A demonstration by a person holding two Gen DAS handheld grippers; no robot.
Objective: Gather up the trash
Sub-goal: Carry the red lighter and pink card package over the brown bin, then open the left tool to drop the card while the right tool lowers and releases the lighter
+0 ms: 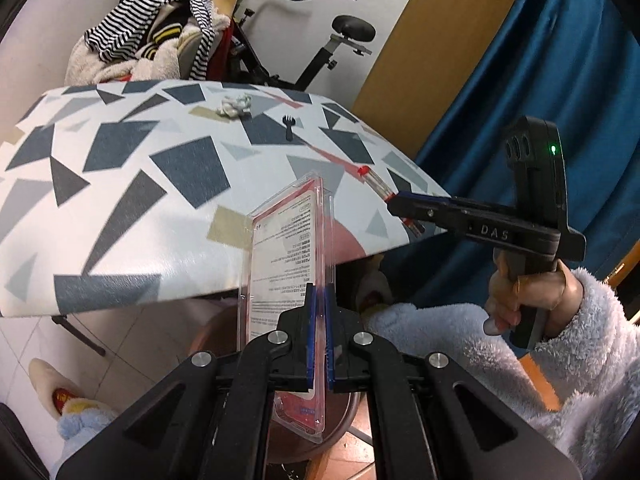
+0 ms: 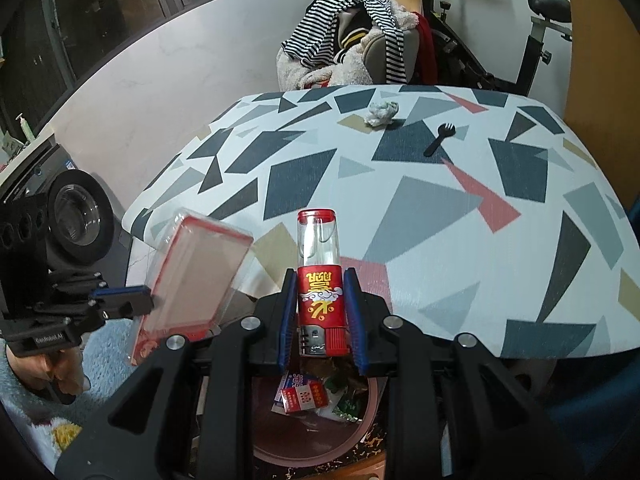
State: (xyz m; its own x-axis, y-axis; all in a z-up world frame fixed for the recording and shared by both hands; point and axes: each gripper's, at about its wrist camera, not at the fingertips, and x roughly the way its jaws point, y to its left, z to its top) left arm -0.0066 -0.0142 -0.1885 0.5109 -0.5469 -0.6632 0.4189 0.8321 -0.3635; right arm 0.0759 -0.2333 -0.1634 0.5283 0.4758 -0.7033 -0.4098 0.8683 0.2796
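My left gripper (image 1: 320,336) is shut on a clear plastic blister pack (image 1: 286,264) with a red-edged printed card, held upright over a pink trash bin (image 1: 340,420). The pack also shows in the right wrist view (image 2: 192,276). My right gripper (image 2: 320,316) is shut on a red and clear lighter (image 2: 319,280), held above the pink bin (image 2: 360,436), which holds wrappers and a small red box (image 2: 302,396). The right gripper and the lighter (image 1: 374,180) also show in the left wrist view. On the patterned table (image 2: 440,216) lie a crumpled tissue (image 2: 381,113) and a black plastic fork (image 2: 438,138).
A chair piled with striped and fluffy clothes (image 2: 352,36) stands behind the table, with an exercise bike (image 2: 532,32) beside it. A blue curtain (image 1: 540,92) hangs at the right. A washing machine (image 2: 76,212) stands at the left. Slippered feet (image 1: 68,404) are on the tiled floor.
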